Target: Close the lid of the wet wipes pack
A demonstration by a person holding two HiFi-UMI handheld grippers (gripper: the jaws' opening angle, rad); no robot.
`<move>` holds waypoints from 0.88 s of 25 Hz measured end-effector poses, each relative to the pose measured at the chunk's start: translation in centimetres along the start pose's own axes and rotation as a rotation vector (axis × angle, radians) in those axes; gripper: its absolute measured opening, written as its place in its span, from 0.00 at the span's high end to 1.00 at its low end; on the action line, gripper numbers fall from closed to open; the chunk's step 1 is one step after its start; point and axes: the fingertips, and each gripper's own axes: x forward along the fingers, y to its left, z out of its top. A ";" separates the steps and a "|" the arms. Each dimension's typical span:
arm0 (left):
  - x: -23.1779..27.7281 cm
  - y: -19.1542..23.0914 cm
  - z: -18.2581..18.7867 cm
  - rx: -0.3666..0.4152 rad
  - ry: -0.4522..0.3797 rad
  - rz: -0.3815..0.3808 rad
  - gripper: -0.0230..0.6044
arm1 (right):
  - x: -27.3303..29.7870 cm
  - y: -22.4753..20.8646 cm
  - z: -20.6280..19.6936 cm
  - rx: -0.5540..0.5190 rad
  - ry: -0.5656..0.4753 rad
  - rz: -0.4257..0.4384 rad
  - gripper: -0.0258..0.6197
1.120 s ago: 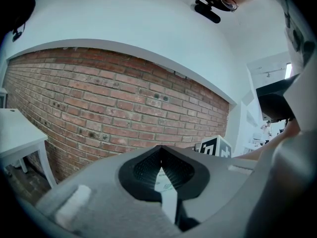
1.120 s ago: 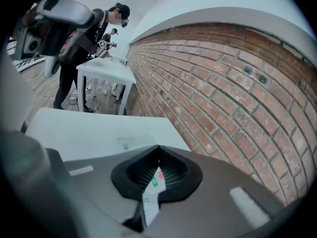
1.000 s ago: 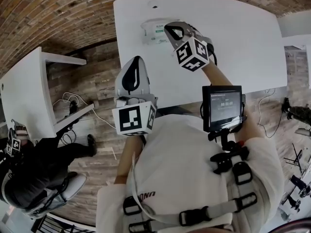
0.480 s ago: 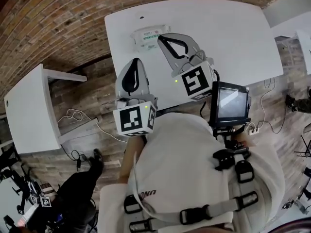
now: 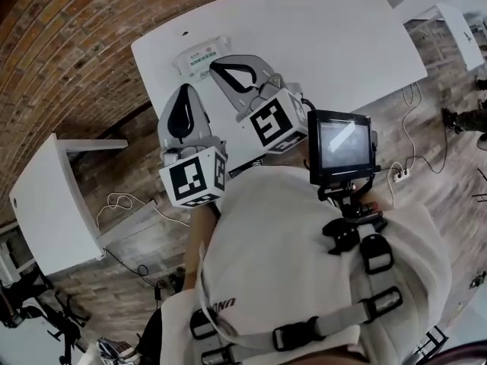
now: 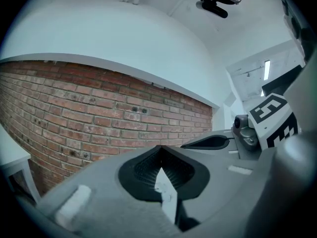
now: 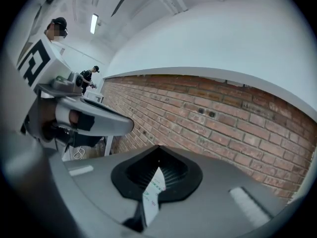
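The left tool (image 6: 159, 151) and right tool (image 7: 158, 150) have matt grey plastic shells around black ribbed pads (image 6: 146, 168). The tabletop (image 5: 327, 44) is smooth, matt white. The wet wipes pack (image 5: 199, 58) seems soft, slightly glossy plastic film. The brick wall (image 6: 99, 113) looks rough.

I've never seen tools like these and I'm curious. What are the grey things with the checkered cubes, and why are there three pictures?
The grey things are pinching tools called grippers. A person holds one in each hand: the left gripper and the right gripper. The black-and-white cubes are part of them.

The head view comes from a camera on the person's head, looking steeply down. The other two pictures come from small cameras riding on each gripper, looking along its two jaws.

On the white table lies a wet wipes pack. Both grippers have their jaws closed together, and neither one holds anything. A small screen sits on the person's chest.
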 end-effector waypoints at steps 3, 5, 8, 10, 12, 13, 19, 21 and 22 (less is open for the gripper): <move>-0.1 0.3 0.4 0.000 -0.008 0.010 0.96 | -0.1 0.0 0.1 0.029 0.017 -0.007 0.95; -0.2 0.5 0.5 -0.001 -0.011 0.013 0.96 | -0.2 0.0 0.2 0.022 0.016 -0.011 0.95; -0.3 0.6 0.8 0.005 -0.013 0.017 0.96 | -0.1 -0.1 0.5 0.014 0.009 -0.010 0.95; -0.4 0.6 0.9 0.008 -0.013 0.018 0.96 | -0.1 0.0 0.7 0.008 0.005 -0.010 0.95; -0.5 0.6 0.9 0.008 -0.013 0.016 0.96 | -0.1 0.0 0.8 -0.001 0.007 -0.011 0.95; -0.6 0.6 0.9 0.008 -0.013 0.016 0.96 | -0.1 0.1 0.8 -0.007 0.009 -0.012 0.95; -0.8 0.8 1.1 0.004 -0.016 0.021 0.96 | -0.1 0.1 0.8 -0.033 0.018 -0.014 0.95; -0.7 0.8 1.1 0.003 -0.015 0.020 0.96 | -0.1 0.1 0.8 -0.036 0.019 -0.014 0.95; -0.7 0.8 1.0 0.002 -0.016 0.020 0.96 | 0.0 0.1 0.7 -0.038 0.021 -0.013 0.95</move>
